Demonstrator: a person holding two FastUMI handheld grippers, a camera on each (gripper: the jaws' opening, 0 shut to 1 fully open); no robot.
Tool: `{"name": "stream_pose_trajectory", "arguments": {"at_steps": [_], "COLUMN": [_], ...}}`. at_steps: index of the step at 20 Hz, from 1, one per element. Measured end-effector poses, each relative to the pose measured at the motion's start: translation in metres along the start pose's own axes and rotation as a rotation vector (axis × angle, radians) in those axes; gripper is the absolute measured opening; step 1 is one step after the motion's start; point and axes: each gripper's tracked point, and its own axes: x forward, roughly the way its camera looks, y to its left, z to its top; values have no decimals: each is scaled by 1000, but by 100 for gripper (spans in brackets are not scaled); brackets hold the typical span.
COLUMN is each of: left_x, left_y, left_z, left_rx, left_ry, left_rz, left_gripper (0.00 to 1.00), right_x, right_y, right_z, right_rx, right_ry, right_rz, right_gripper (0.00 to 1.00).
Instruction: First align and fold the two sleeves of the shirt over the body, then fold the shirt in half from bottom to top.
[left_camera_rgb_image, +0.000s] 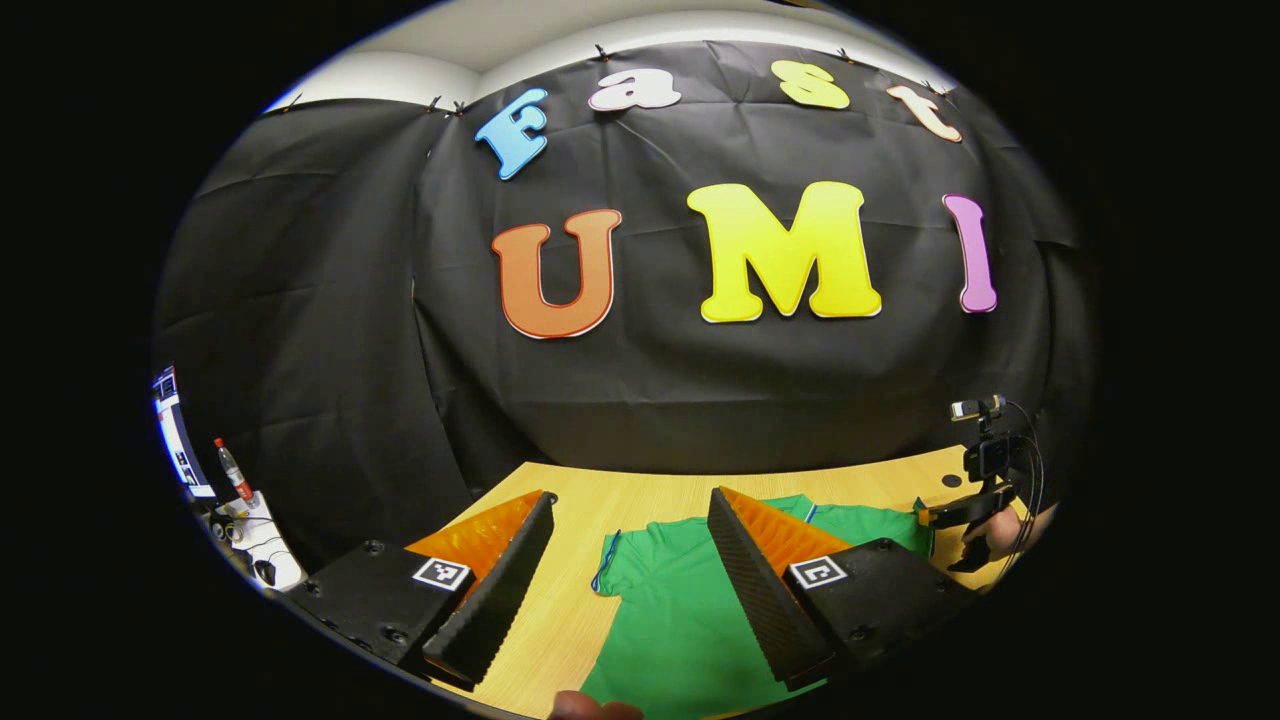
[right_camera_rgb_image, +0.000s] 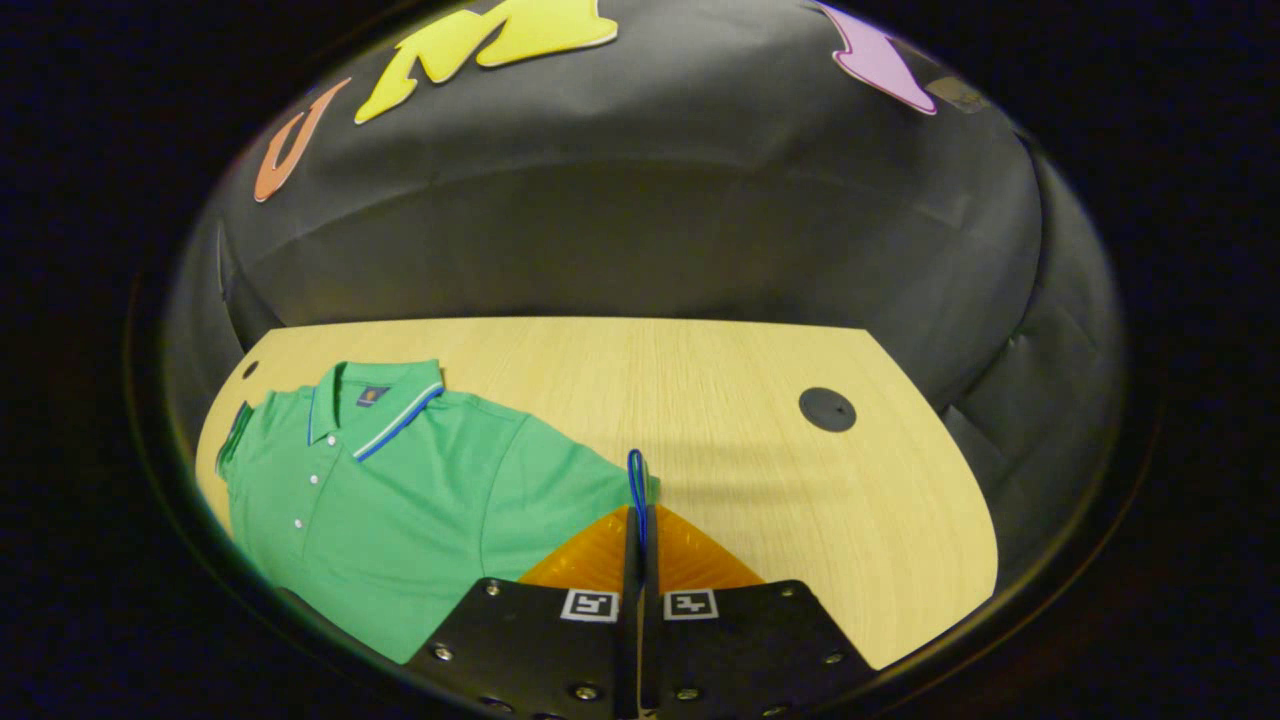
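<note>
A green polo shirt (right_camera_rgb_image: 400, 490) with a blue-and-white trimmed collar (right_camera_rgb_image: 385, 415) lies flat, front up, on the wooden table (right_camera_rgb_image: 720, 370). My right gripper (right_camera_rgb_image: 638, 515) is shut on the blue-edged cuff of the sleeve (right_camera_rgb_image: 637, 475) nearest to it, low over the table. In the left gripper view the same shirt (left_camera_rgb_image: 670, 610) spreads under my left gripper (left_camera_rgb_image: 630, 495), which stands open above it. Its other sleeve's blue-trimmed edge (left_camera_rgb_image: 603, 565) lies between the fingers. The right gripper (left_camera_rgb_image: 965, 510) and the hand (left_camera_rgb_image: 1000, 535) holding it show at the shirt's far side.
A round black grommet (right_camera_rgb_image: 827, 409) sits in the tabletop to the right of the shirt, with bare wood around it. A bottle (left_camera_rgb_image: 232, 470) and clutter stand on a white surface off the table's left. A fingertip (left_camera_rgb_image: 590, 708) shows at the bottom edge.
</note>
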Motion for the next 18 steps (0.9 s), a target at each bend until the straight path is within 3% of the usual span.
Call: {"name": "stream_pose_trajectory", "arguments": {"at_steps": [9,18], "left_x": [-12,-23], "left_y": [32,56], "left_z": [-4,-4], "left_rx": [-13,-42], "left_ry": [1,-11], "left_rz": [64,96], "left_gripper": [100,99], "right_x": [-33,-31], "right_y": [56,122], "right_z": [33,25], "right_rx": [-12,-16], "right_ry": [-38,9], "right_rz": [39,84], "right_gripper": [2,2]}}
